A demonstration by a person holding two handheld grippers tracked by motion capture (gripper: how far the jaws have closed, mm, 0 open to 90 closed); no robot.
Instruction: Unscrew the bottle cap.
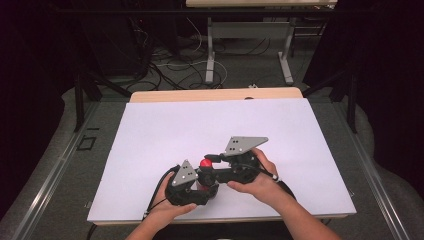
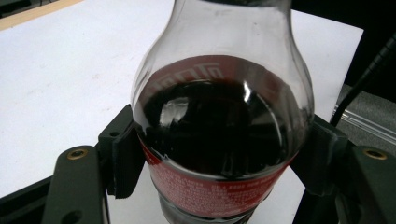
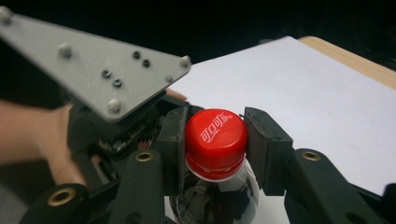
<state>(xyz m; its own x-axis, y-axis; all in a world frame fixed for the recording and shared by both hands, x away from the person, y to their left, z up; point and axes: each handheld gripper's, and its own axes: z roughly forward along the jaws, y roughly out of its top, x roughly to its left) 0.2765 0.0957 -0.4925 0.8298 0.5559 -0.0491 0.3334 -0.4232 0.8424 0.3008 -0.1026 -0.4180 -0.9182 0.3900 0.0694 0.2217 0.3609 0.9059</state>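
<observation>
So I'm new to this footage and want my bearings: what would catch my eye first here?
The red cap stands out first, on a bottle of dark drink near the front of the white table. The right tool has a jaw on either side of that cap, while the left tool clamps the bottle's body at its red label. Both hands meet close together around it.

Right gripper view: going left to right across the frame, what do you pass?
The person's hand → grey three-cornered plate of the left gripper → left-side pad of the right gripper → red bottle cap → right-side pad → white table surface.
</observation>
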